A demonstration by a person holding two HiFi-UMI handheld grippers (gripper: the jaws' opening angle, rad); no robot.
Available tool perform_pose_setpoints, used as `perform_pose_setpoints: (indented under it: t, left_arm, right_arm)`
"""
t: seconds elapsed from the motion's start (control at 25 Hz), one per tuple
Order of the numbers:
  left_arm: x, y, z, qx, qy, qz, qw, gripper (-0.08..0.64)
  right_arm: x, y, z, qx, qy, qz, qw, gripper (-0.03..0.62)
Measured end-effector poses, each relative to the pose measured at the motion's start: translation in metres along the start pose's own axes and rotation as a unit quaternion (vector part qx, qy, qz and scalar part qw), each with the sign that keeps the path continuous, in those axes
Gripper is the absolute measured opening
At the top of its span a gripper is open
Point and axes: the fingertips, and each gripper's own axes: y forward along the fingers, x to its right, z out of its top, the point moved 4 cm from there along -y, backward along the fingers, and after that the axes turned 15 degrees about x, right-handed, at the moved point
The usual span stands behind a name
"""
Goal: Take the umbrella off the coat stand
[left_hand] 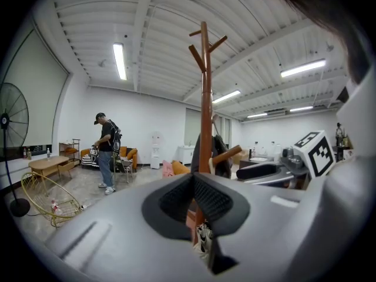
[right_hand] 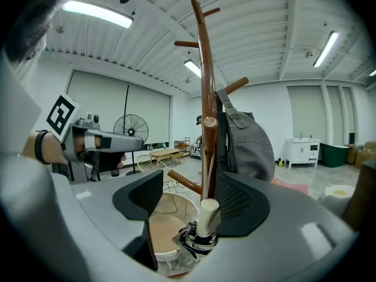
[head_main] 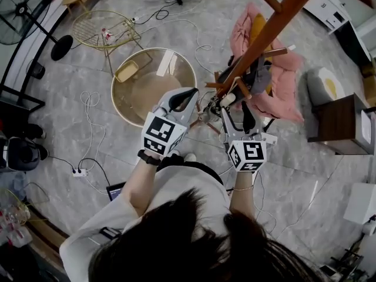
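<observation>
The brown wooden coat stand (head_main: pixel 276 22) rises in front of me, and its pole (right_hand: pixel 205 98) fills the middle of the right gripper view. A folded black-and-white umbrella (right_hand: pixel 192 242) with a cream handle (right_hand: pixel 206 215) hangs low against the pole. My right gripper (right_hand: pixel 183 207) is open, with the handle between its jaws, close to the right pad. In the head view the handle (head_main: pixel 228 100) shows just above the right gripper (head_main: pixel 236 111). My left gripper (head_main: pixel 189 94) is shut on nothing, left of the stand. A grey bag (right_hand: pixel 247 140) hangs from a peg.
A round glass-topped table (head_main: pixel 136 69) stands just left of the stand. Pink cloth (head_main: pixel 281 78) lies on a chair behind it. Cables trail over the floor (head_main: pixel 88 134). A wire side table (head_main: pixel 106 28), a fan (head_main: pixel 23 7) and a dark cabinet (head_main: pixel 341 119) stand further off. A person (left_hand: pixel 107 151) stands far away.
</observation>
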Motion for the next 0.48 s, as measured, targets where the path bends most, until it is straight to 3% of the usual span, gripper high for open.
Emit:
perform_pose_setpoints:
  t: [0.48]
  left_arm:
    - [-0.001, 0.003, -0.008, -0.007, -0.005, -0.017, 0.9998, 0.058]
  right_arm:
    - [0.009, 0.021, -0.033, -0.031, -0.028, -0.018, 0.999, 0.253]
